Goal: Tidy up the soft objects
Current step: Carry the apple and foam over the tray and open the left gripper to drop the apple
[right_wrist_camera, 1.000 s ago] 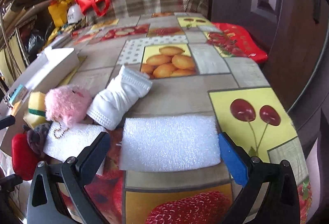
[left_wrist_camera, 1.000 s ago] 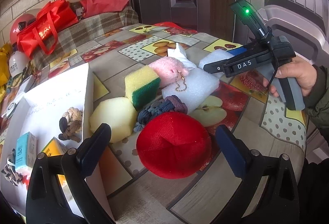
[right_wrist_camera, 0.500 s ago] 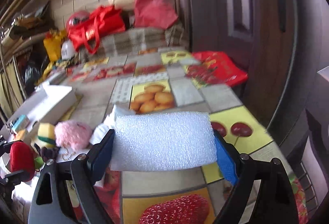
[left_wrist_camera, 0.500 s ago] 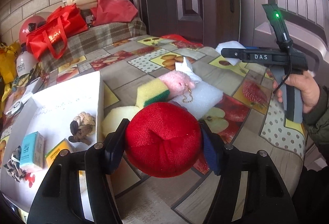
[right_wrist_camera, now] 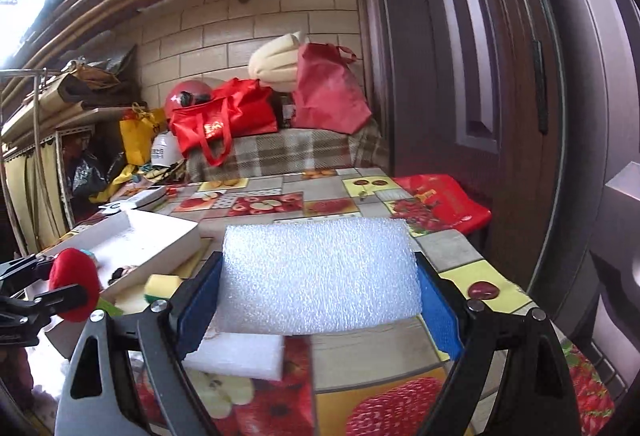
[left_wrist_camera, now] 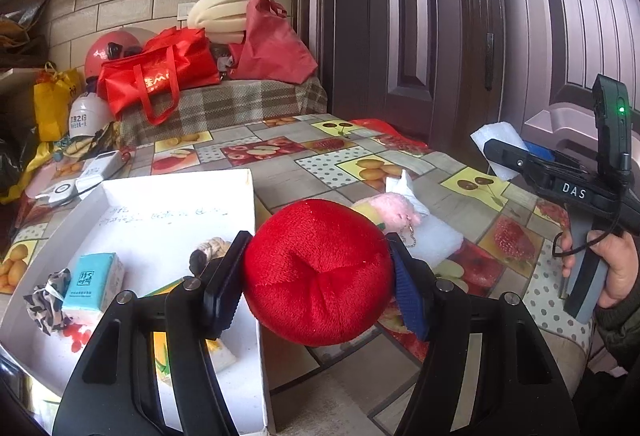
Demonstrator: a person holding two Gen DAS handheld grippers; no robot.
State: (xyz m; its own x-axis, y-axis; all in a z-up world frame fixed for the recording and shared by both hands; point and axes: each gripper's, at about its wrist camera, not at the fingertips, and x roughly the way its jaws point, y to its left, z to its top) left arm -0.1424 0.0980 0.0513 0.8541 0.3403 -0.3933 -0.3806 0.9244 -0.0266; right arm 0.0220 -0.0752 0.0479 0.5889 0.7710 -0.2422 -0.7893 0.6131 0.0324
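Between the pads of the left gripper (left_wrist_camera: 318,278), a red plush ball (left_wrist_camera: 318,270) is being squeezed at its sides, its pile bulging round both pads, so this tool is clamped on it and carrying it clear of the fruit-print tablecloth (left_wrist_camera: 448,172). Just to the left of that gripper and below it, the white open box (left_wrist_camera: 176,196) is waiting with a tissue pack (left_wrist_camera: 94,282), a knotted rope toy (left_wrist_camera: 210,250) and a patterned scrunchie (left_wrist_camera: 46,302) already lying in it; the ball is probably being held above the box's near wall so it can go in beside them. Ahead of the ball, a pink fluffy keychain (left_wrist_camera: 394,210) and a white foam pad (left_wrist_camera: 438,240) are lying on the cloth, not yet sorted.

Out to the right, the right gripper (right_wrist_camera: 318,286) is closed on a white foam sheet (right_wrist_camera: 318,274), gripping it by its two short ends so the wide sheet is spanning the jaws flat and not sagging. It is hanging above the table, with another foam pad (right_wrist_camera: 236,354) just under it. Off to this gripper's left, the box (right_wrist_camera: 160,236) is lying within reach, which suggests both soft pieces are heading there together.
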